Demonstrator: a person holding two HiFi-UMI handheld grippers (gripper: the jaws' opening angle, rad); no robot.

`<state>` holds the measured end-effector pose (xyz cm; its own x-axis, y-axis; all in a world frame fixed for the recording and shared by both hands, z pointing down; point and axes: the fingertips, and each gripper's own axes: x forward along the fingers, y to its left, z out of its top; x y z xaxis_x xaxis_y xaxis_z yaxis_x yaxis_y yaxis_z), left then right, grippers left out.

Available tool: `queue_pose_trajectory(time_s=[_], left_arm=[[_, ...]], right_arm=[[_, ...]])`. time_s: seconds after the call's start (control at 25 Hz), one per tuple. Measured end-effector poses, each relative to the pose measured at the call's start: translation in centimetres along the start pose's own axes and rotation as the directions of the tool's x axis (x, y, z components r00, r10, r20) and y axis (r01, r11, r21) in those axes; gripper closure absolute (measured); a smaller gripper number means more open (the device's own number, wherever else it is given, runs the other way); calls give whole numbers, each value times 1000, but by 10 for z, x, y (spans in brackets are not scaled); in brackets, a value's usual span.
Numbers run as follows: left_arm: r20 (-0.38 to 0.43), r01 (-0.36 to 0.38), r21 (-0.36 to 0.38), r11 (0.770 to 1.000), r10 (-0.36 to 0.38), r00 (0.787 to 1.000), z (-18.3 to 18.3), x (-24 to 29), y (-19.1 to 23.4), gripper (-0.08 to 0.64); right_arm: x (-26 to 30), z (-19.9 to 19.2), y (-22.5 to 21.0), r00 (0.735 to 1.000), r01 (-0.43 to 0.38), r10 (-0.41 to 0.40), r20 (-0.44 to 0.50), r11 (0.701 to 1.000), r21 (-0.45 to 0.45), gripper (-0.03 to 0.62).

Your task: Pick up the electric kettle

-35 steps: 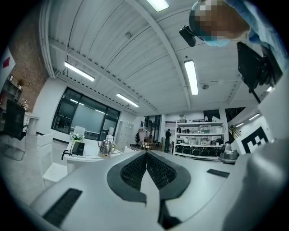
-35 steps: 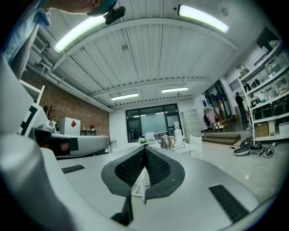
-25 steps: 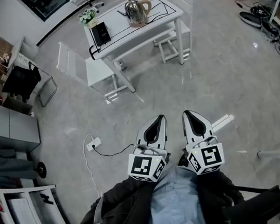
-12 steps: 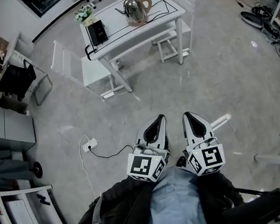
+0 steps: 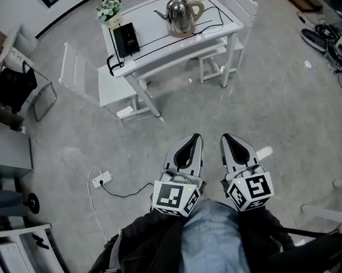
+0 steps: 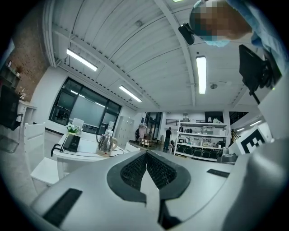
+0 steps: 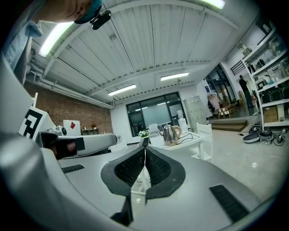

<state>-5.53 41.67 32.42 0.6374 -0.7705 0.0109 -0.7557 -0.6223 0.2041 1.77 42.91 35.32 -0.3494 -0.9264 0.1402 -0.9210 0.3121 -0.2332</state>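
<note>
Floor [image 5: 268,98]: pale grey and glossy, fills most of the head view.
Table [image 5: 156,42]: white, at top centre, well apart from both grippers.
Chairs: one white chair [image 5: 108,88] at the table's left side, another [image 5: 242,7] at its right.
Left gripper [image 5: 192,139]: low in frame, jaws clenched, pad against pad.
Right gripper [image 5: 228,138]: just beside the left, jaws likewise clenched on each other.
Electric kettle [image 5: 180,14]: steel, upright on its base on the right half of the table, cord trailing across the top.
Black box [image 5: 125,39]: on the left half of the table.
Flowers [image 5: 108,11]: at the table's far left corner.
Power strip [image 5: 101,178]: on the floor, left of the grippers.
</note>
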Motion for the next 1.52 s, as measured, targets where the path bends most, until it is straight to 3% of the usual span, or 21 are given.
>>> queue_pose_trajectory(time_s=[0.36, 0.68, 1.24, 1.52], left_arm=[[45, 9, -9, 1000, -8, 999, 25, 30, 66, 552], [21, 37, -49, 998, -36, 999, 20, 51, 81, 552], [-77, 1, -41, 999, -4, 997, 0, 124, 97, 552], [-90, -12, 2, 1000, 12, 996, 4, 183, 102, 552]], right_arm=[[72, 21, 15, 1000, -6, 7, 21, 999, -36, 574], [92, 27, 8, 1000, 29, -29, 8, 999, -39, 574], [141, 29, -54, 999, 32, -32, -23, 999, 14, 574], [177, 47, -101, 1000, 7, -7, -3, 999, 33, 574]])
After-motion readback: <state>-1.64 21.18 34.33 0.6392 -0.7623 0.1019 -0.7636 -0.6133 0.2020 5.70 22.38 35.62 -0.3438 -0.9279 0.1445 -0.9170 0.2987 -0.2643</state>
